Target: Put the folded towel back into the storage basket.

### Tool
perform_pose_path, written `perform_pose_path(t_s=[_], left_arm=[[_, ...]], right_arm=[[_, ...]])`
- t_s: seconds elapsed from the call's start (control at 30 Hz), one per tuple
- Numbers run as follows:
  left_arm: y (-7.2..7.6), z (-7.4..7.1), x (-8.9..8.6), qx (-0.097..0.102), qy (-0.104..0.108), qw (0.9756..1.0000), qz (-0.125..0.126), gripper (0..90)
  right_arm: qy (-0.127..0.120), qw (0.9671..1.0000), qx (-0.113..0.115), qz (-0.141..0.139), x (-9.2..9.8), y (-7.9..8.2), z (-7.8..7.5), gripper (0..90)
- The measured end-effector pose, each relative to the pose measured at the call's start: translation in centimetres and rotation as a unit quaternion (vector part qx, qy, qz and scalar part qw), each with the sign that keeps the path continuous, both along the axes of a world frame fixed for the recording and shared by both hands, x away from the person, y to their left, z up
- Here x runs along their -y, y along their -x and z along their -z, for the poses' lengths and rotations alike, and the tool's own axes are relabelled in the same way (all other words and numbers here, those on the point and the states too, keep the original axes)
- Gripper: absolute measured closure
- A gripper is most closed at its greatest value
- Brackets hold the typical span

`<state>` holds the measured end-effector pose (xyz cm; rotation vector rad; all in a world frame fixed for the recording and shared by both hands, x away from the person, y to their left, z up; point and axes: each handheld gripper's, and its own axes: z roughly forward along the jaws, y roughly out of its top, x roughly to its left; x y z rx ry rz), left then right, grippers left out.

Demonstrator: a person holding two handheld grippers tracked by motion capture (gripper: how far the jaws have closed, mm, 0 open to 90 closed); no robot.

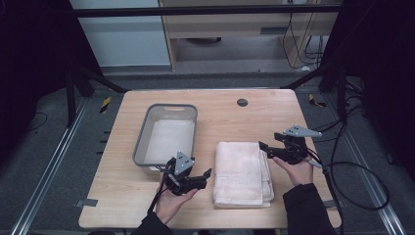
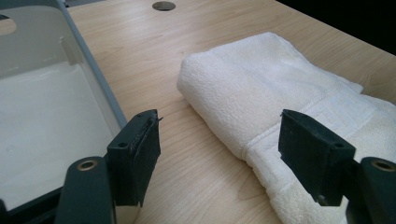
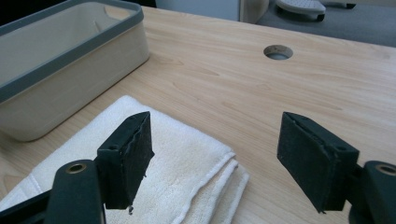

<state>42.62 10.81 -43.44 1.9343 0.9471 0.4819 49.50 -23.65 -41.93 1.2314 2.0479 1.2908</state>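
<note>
While held low over the near half of the table (image 1: 122,205): left gripper (image 1: 208,177), jaws spread wide, released, nothing between the pads, aimed toward the towel's left edge from just beside it. In the left gripper view, left gripper (image 2: 219,154) framing bare wood and the towel's (image 2: 280,98) near corner, one jaw over the wood beside the basket wall (image 2: 98,88), the other over the towel's hemmed edge, not pressing on it. Right of centre: folded white towel (image 1: 243,172), flat on the wood, long side running away from the near edge, folds stacked along its right side. At its far right corner: right gripper (image 1: 264,149), likewise released, jaws wide apart and empty; in the right gripper view (image 3: 215,158), one jaw above the towel's (image 3: 177,168) corner, the other above bare table. Farther back, left of the towel and apart from it: grey-rimmed basket (image 1: 142,134), upright, pale inside. Beyond, near the far edge: round cable hole (image 1: 242,102).
</note>
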Motion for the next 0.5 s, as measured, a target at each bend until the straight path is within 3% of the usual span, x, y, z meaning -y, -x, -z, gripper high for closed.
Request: perform_pose_path(t_s=[0.27, 0.5], left_arm=[[0.0, 0.8, 1.2, -0.009, -0.007, 0.9999, 0.009, 28.5], [0.1, 1.5, 2.5, -0.016, -0.016, 0.9995, 0.021, 28.2]], right_arm=[[-0.002, 0.9998, -0.018, -0.002, -0.1, -0.5, 1.3, 24.8], [0.013, 0.9994, -0.032, -0.004, -0.4, -0.9, 2.3, 23.7]])
